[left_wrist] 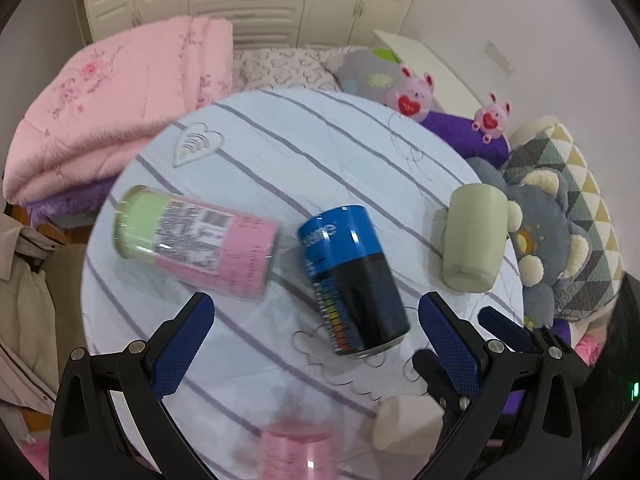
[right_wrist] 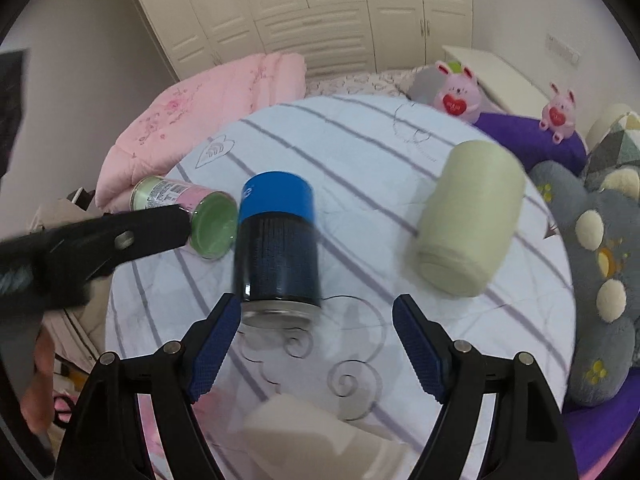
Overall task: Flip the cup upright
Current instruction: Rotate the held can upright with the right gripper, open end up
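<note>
A pale green cup point(left_wrist: 472, 236) lies on its side on the round striped table point(left_wrist: 280, 148), at its right edge; it also shows in the right wrist view point(right_wrist: 468, 220). A blue and black can point(left_wrist: 352, 280) lies on its side mid-table, also seen from the right wrist point(right_wrist: 280, 240). A pink and green can point(left_wrist: 196, 240) lies at the left point(right_wrist: 192, 212). My left gripper point(left_wrist: 316, 340) is open and empty, just short of the blue can. My right gripper point(right_wrist: 316, 344) is open and empty, the blue can's end near its left finger.
A white cup point(left_wrist: 404, 424) lies near the table's front edge, and a blurred pink cup point(left_wrist: 296, 456) is beside it. A folded pink quilt point(left_wrist: 116, 112), plush toys point(left_wrist: 412, 92) and cushions point(left_wrist: 560, 240) surround the table on the bed. The left gripper's arm point(right_wrist: 80, 248) crosses the right wrist view.
</note>
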{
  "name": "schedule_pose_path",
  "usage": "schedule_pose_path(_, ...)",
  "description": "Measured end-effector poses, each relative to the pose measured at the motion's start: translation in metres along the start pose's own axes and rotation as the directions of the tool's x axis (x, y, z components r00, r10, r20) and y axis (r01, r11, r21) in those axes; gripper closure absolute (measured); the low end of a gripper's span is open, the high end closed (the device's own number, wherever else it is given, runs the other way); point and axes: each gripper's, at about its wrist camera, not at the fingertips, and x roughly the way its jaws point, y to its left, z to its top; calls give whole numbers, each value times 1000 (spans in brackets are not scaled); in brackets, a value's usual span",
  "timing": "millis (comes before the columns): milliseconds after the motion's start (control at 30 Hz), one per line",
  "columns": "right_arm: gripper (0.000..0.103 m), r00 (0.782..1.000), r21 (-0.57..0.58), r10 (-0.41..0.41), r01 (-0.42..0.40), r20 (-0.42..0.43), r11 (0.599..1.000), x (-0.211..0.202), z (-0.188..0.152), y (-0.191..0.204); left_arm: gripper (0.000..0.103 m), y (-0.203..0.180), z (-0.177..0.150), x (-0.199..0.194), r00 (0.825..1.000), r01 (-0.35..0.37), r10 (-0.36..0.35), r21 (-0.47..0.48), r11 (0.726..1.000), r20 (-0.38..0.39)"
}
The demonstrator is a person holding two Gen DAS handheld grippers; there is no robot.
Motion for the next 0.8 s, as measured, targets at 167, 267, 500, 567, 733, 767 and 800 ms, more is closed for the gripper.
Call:
schedule_pose_path(167,23,999,-61,-28,30,40,998,-5,0,-11,0,-17,10,23,997,-36,35,-7,999,-72)
schedule_pose_path(267,23,998,-75,-22,27,54,997,-2,2,-18,0,-23,17,37,994,-36,33,-19,999,-109)
schedule_pose_path(500,23,998,-86,14,-9,67,996,7,2,-31,0,-26,29,72,978,-61,50,-49,997,-204)
schedule_pose_path(567,23,997,-84,30,-24,67,996,11,2,-34,0,-26,32,79,974,-68,55,-56,996,-219)
schedule_pose_path(733,23,996,-71,56,-51,68,996,15,2,-40,2,-35,38,88,971,-102,97,-11,995,-220)
schedule_pose_path(767,23,996,-70,62,-57,70,996,15,2,-40,4,-36,38,90,970,-106,101,-10,994,-220)
schedule_pose_path(800,23,996,-70,61,-56,70,996,15,3,-40,7,-38,41,93,968,-107,103,-7,994,-228)
